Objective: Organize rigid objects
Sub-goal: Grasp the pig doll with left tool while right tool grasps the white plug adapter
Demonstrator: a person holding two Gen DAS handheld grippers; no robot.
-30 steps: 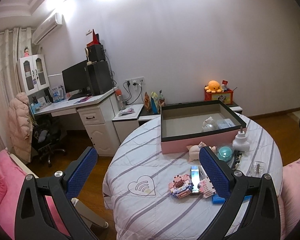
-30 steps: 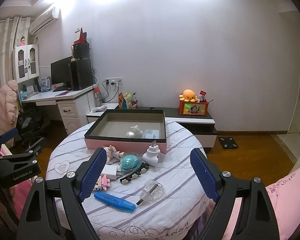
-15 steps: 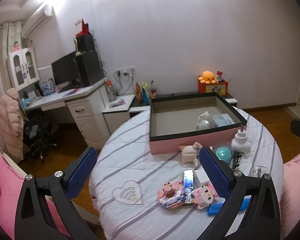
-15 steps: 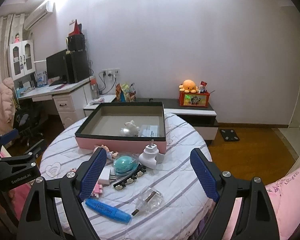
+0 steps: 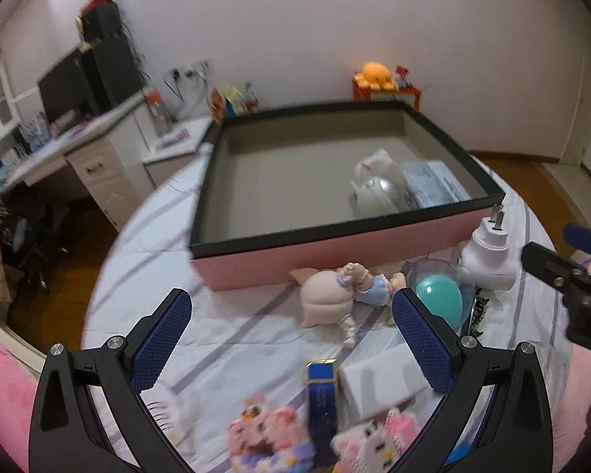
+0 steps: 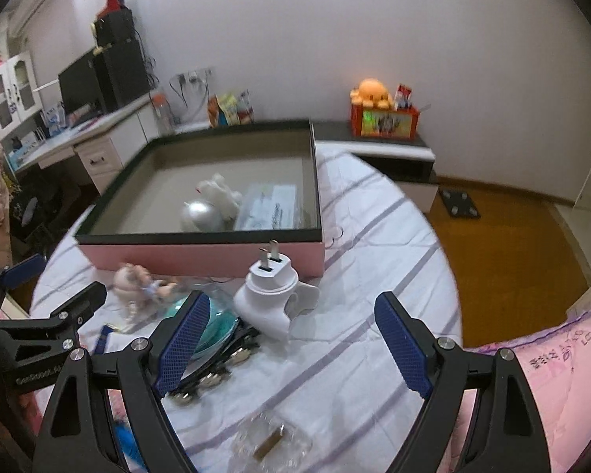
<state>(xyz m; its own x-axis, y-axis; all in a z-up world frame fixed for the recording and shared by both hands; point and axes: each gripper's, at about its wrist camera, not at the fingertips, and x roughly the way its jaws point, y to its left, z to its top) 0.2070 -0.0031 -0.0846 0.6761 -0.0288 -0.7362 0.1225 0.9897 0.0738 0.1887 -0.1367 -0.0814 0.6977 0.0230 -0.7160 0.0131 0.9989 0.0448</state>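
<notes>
Blurring block toys [image 5: 272, 439] at frame bottom, edges cut off

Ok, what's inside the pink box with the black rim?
Inside the pink box lie a white plush toy, a silver rounded object and a clear plastic packet. The rest of its floor looks bare; the near wall hides the strip just behind it.

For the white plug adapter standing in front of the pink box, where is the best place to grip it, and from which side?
Probably the round white body of the white plug adapter, just below its collar, approached from above and the front by the right hand-held gripper, whose jaws stand open. It stands upright with its metal prongs pointing up, and its side handle juts right, so pads either side of the body avoid both.
</notes>
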